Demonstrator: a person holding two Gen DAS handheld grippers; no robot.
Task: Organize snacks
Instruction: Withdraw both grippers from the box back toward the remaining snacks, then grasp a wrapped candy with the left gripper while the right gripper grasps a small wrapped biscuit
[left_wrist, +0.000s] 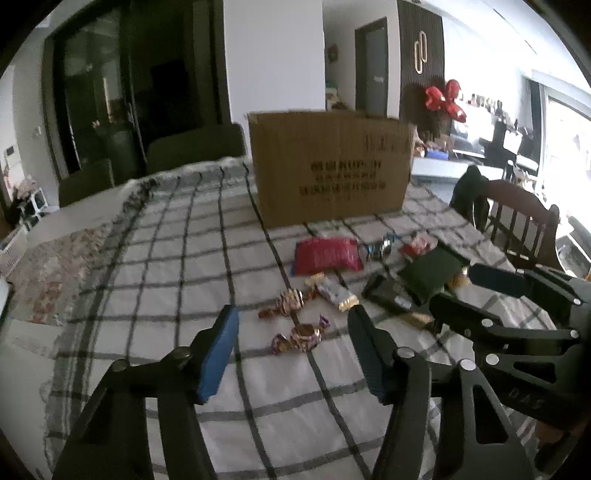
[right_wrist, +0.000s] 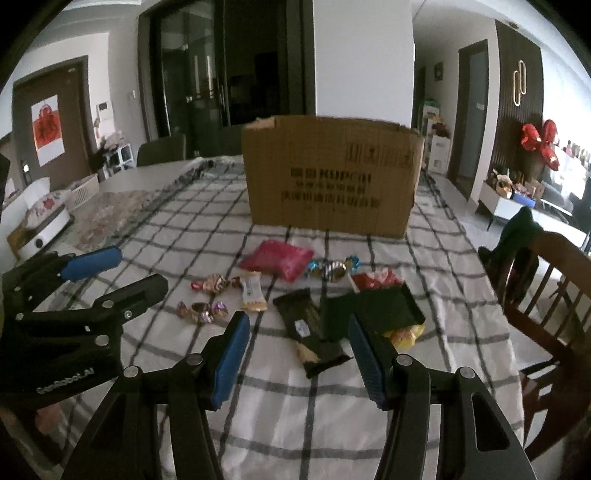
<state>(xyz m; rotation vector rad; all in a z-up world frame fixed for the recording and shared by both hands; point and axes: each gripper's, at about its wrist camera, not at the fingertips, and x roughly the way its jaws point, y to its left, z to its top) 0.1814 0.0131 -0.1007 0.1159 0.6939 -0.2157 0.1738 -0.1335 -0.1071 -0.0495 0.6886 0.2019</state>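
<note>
Snacks lie on a checked tablecloth (left_wrist: 177, 258) in front of a cardboard box (left_wrist: 328, 166): a red packet (left_wrist: 327, 254), a white bar (left_wrist: 334, 291), two wrapped candies (left_wrist: 291, 299) (left_wrist: 301, 336), a blue-wrapped candy (left_wrist: 380, 249), a dark long packet (left_wrist: 395, 301) and a dark green packet (left_wrist: 430, 271). My left gripper (left_wrist: 291, 354) is open and empty, just short of the near candy. My right gripper (right_wrist: 299, 354) is open and empty above the dark long packet (right_wrist: 306, 317), next to the green packet (right_wrist: 384, 310). The box (right_wrist: 332, 177) stands behind.
A wooden chair (right_wrist: 546, 295) stands at the table's right edge. A white appliance (right_wrist: 40, 225) and a floral mat (left_wrist: 55, 273) are on the left. Dark chairs (left_wrist: 195, 144) stand behind the table.
</note>
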